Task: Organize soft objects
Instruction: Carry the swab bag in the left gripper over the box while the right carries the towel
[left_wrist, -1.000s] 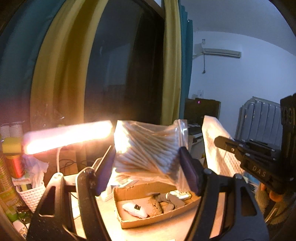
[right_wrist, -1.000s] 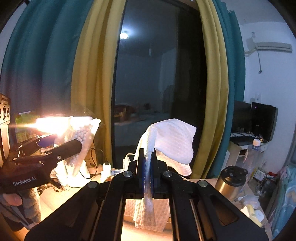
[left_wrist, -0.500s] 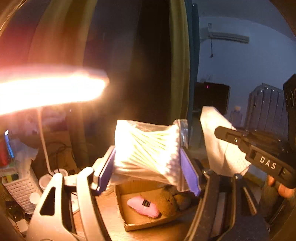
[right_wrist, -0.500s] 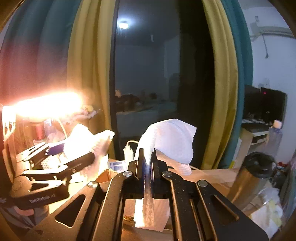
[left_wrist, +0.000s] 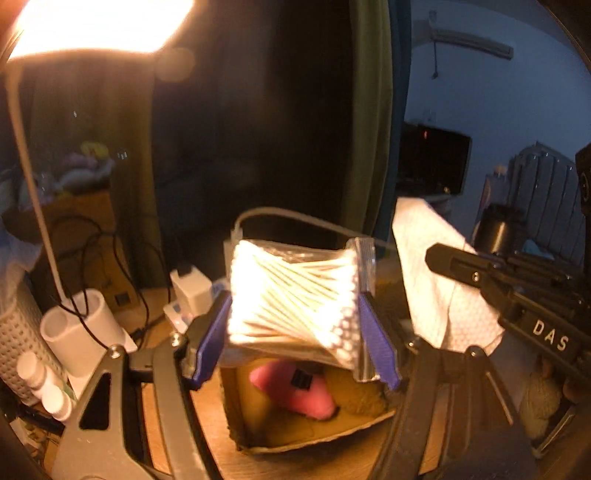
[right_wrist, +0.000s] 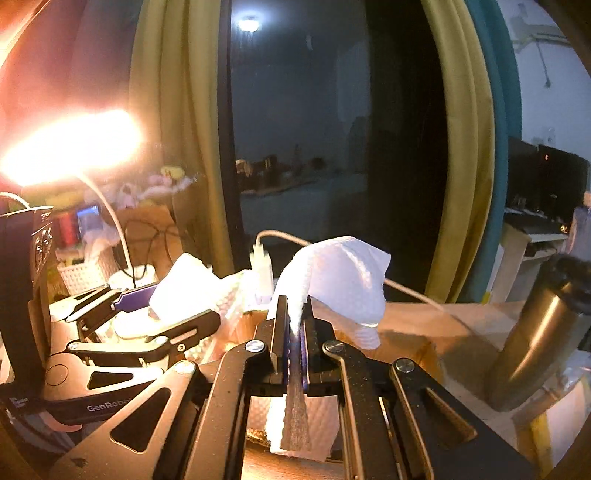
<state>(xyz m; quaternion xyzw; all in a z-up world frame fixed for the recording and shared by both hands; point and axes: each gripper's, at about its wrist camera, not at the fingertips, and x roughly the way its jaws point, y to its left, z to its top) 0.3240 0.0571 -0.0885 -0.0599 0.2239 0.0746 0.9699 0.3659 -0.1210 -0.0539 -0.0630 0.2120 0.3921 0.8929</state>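
Observation:
My left gripper (left_wrist: 295, 332) is shut on a clear bag of cotton swabs (left_wrist: 295, 299) and holds it just above an open cardboard box (left_wrist: 314, 432). A pink soft toy (left_wrist: 295, 387) and brown soft things lie in the box. My right gripper (right_wrist: 293, 325) is shut on a white paper towel (right_wrist: 340, 273), whose ends hang above and below the jaws. The towel (left_wrist: 436, 280) and right gripper (left_wrist: 517, 295) show to the right in the left wrist view. The left gripper (right_wrist: 155, 314) with the bag shows at left in the right wrist view.
A bright desk lamp (right_wrist: 70, 144) glares at upper left. A white cup (left_wrist: 81, 328), a white basket (left_wrist: 18, 332), chargers and cables stand at the left of the wooden table (right_wrist: 461, 321). A steel flask (right_wrist: 543, 325) stands at right. A dark window and curtains are behind.
Both grippers have come down and forward toward the table. The swab bag now hangs lower, just over the box. Both grips are unchanged.

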